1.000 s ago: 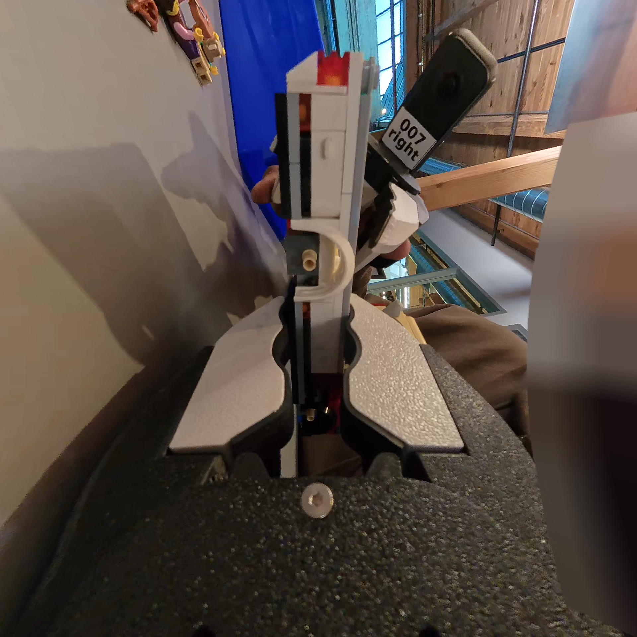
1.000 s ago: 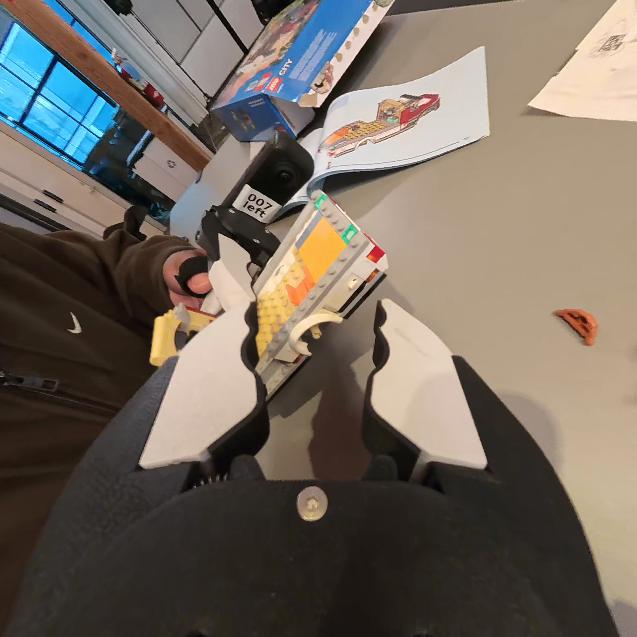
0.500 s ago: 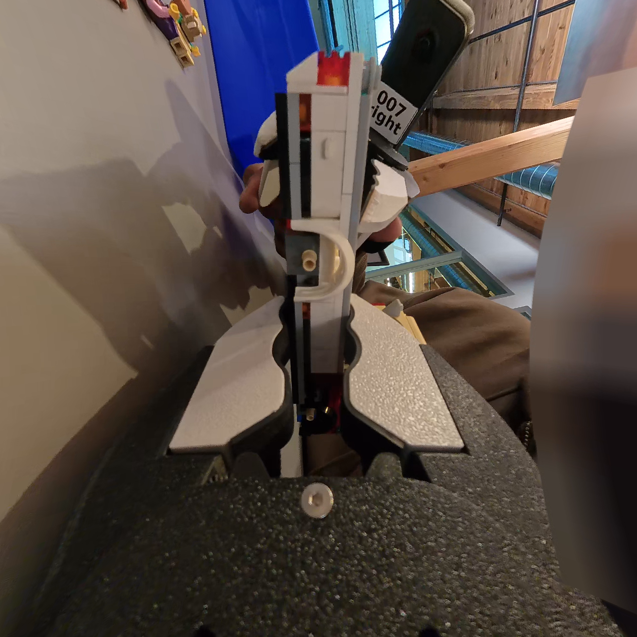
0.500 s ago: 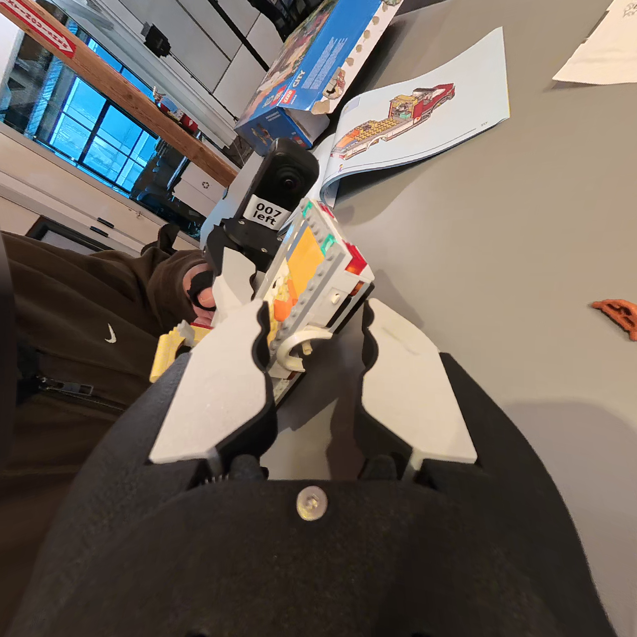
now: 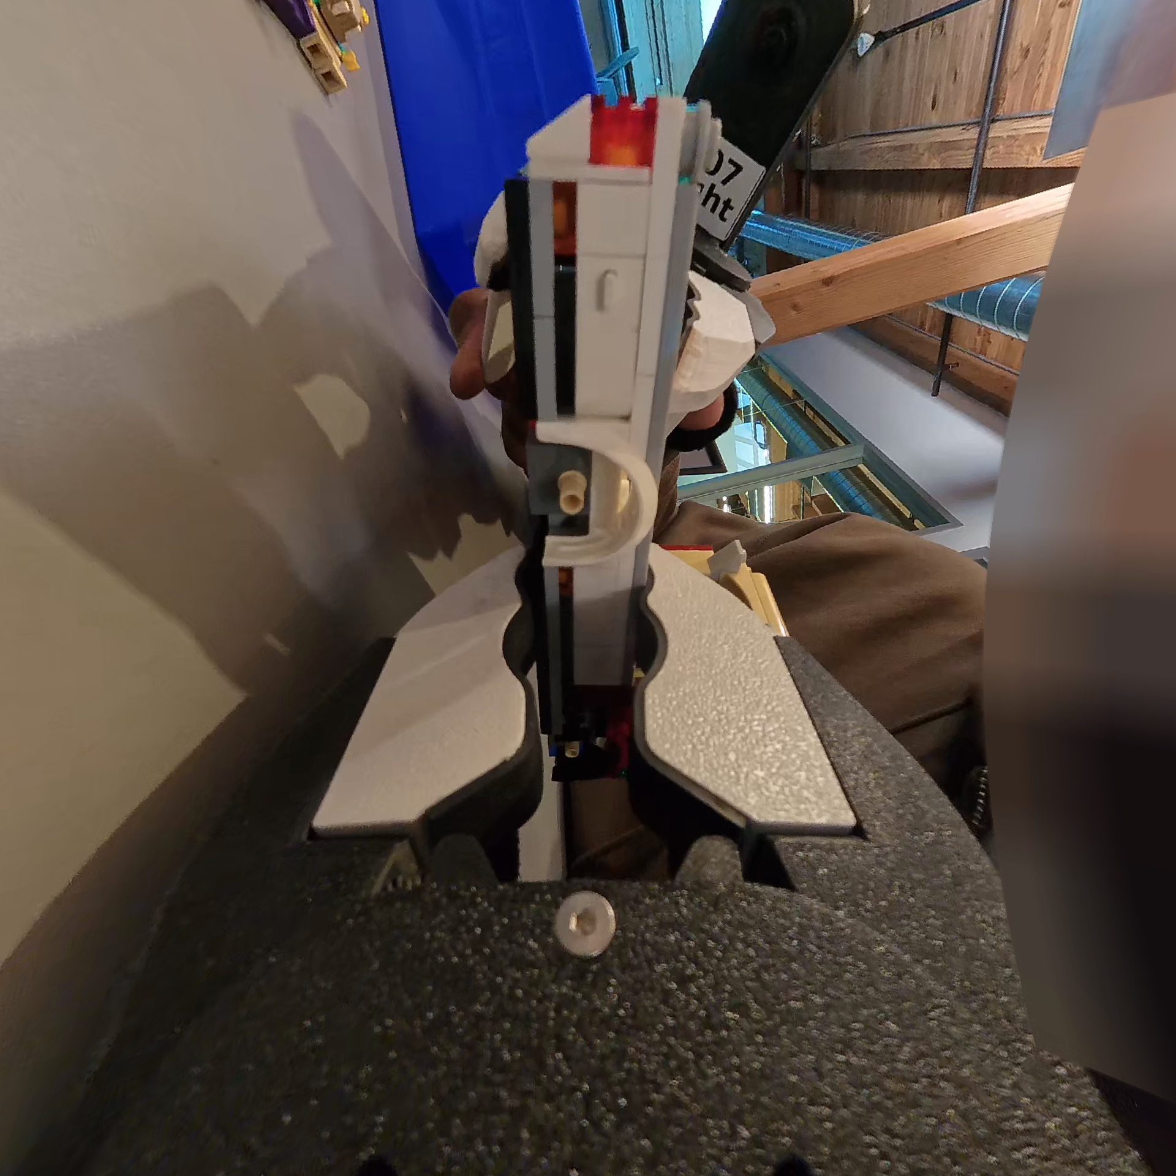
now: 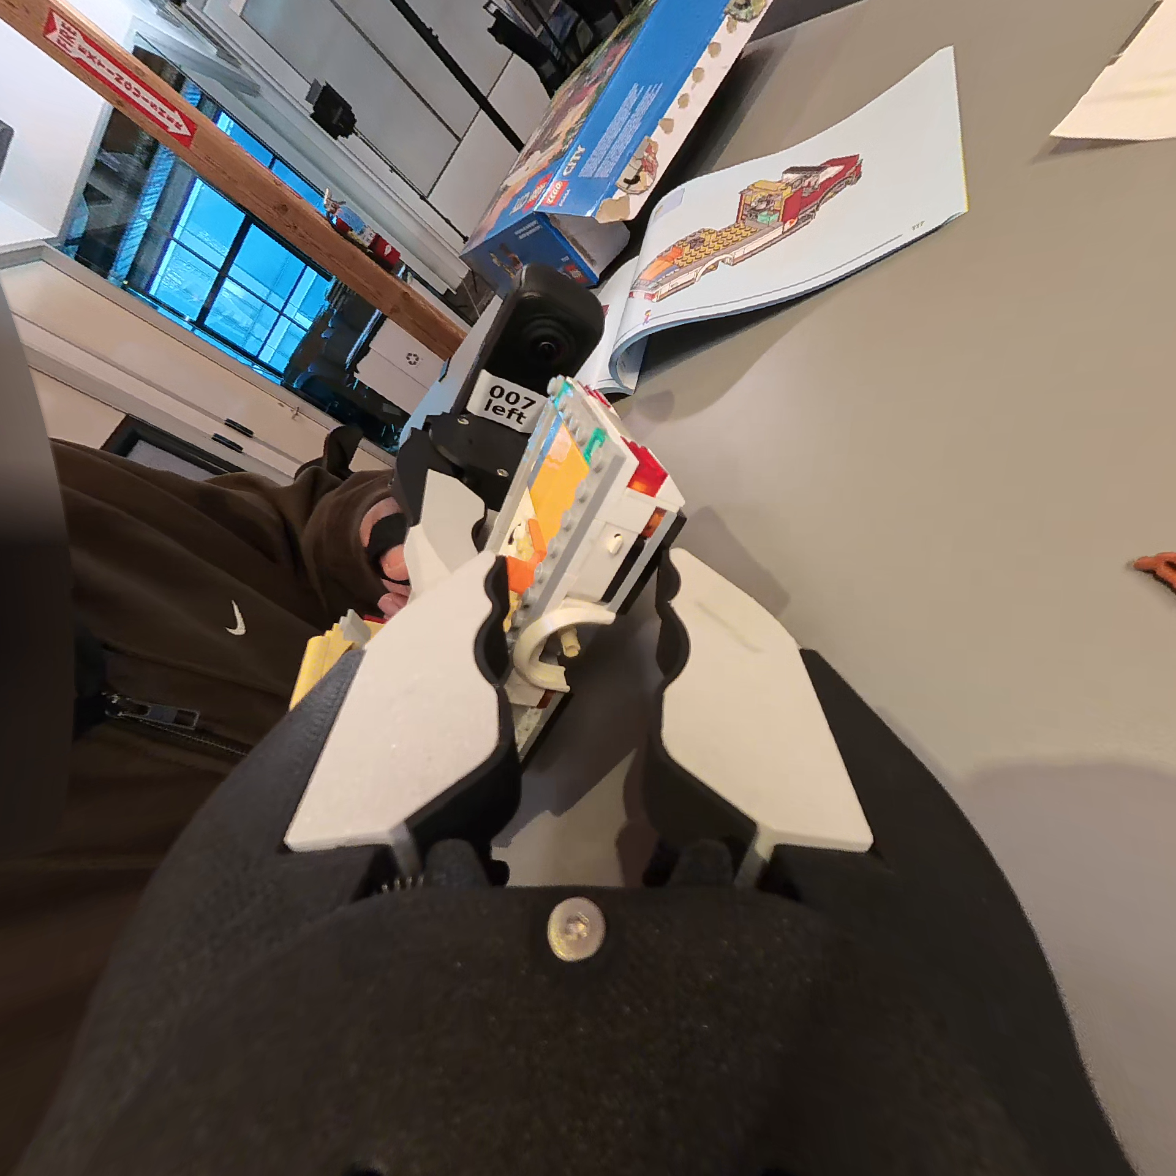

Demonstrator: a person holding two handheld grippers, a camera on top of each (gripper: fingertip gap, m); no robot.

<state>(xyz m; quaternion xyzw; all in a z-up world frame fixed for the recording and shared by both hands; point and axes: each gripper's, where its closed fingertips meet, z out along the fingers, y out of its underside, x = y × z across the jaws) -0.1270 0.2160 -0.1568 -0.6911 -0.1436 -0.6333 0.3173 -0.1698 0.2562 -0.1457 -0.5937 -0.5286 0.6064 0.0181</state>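
Observation:
My left gripper (image 5: 588,585) is shut on the lower end of a brick-built vehicle body (image 5: 611,305), white and grey with a black edge, a red top brick and a white wheel arch. It holds the body upright above the grey table (image 5: 159,318). In the right wrist view the same body (image 6: 604,503) shows its orange and yellow floor. My right gripper (image 6: 582,573) has one pad on each side of the body's far end, by the wheel arch. Its white fingers (image 5: 719,343) flank the body in the left wrist view. The left gripper's fingers (image 6: 439,528) show behind the body.
A blue toy box (image 6: 604,146) and an open instruction booklet (image 6: 827,216) lie at the table's far side, with a white sheet (image 6: 1133,102) to the right. A small orange-brown piece (image 6: 1158,569) lies on the table. A yellow brick assembly (image 6: 324,655) rests by the person's brown jacket. About 6 cm separates my left fingertips from my right.
My right gripper moved in onto the body and its fingers narrowed from wide open until the pads reached its sides. My left gripper kept its hold without shifting.

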